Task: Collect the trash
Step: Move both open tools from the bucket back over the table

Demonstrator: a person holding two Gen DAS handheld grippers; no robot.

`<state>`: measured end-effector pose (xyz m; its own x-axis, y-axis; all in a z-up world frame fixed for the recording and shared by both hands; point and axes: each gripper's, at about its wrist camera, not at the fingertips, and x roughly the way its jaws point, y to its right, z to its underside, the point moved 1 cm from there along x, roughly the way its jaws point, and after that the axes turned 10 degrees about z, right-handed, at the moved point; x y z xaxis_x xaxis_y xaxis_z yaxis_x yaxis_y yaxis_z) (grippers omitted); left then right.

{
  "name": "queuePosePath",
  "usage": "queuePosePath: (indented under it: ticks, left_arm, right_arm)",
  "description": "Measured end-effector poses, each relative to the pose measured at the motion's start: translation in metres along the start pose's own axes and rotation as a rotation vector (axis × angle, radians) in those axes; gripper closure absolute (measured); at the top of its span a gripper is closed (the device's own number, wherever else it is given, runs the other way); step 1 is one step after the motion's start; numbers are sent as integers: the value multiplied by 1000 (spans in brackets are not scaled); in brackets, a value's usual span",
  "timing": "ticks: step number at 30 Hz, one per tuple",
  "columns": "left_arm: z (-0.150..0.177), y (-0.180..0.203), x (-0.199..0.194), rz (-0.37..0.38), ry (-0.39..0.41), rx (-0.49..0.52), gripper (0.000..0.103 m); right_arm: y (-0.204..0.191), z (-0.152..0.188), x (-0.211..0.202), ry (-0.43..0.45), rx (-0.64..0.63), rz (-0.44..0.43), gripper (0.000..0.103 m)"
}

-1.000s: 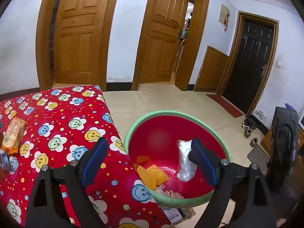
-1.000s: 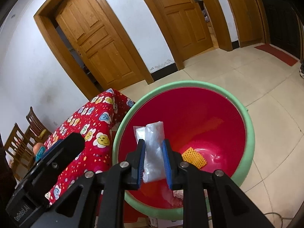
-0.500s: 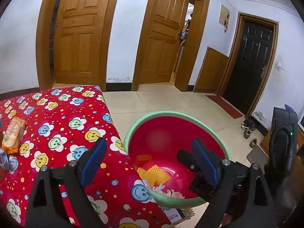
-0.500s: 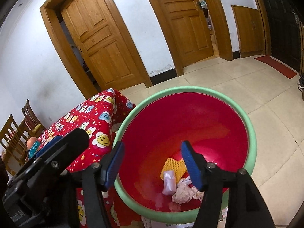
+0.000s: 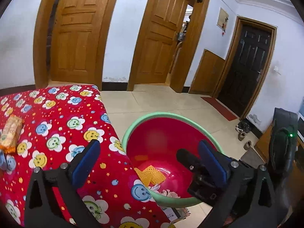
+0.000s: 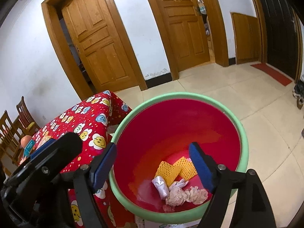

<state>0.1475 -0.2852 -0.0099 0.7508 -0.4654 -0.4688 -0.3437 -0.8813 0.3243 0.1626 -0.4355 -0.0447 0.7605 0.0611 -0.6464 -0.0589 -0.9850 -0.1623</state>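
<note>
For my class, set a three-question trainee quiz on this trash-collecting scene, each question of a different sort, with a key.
1. True or false: the right gripper holds the silver wrapper.
2. Which lies in the basin? A) a yellow foam net B) a glass bottle C) a shoe
3. Fill in: the snack packet lies on the ____ tablecloth.

Key
1. False: its jaws are opening with nothing between them; the wrapper lies in the basin beside crumpled tissues.
2. A
3. Red, with a smiling-flower print.
</note>
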Motion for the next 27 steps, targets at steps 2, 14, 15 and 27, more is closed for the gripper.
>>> queuePosePath:
  ticks: [2,14,15,27]
  left_arm:
    - [-7,1,-6,2,0,17,2]
    - [-26,-7,-61,-1,84,96,2]
    - [-27,-9,-65,0,97,95,2]
    - [-39,-52,-120,-44,131,91,2]
  right_arm:
    - [-4,-2,-5,22,-3,-9,14]
    - [-32,-18,-30,105,2,-97,1]
    - [-34,-18,-30,106,2,-102,1]
    - [-64,-27,-41,158,42,-166,1]
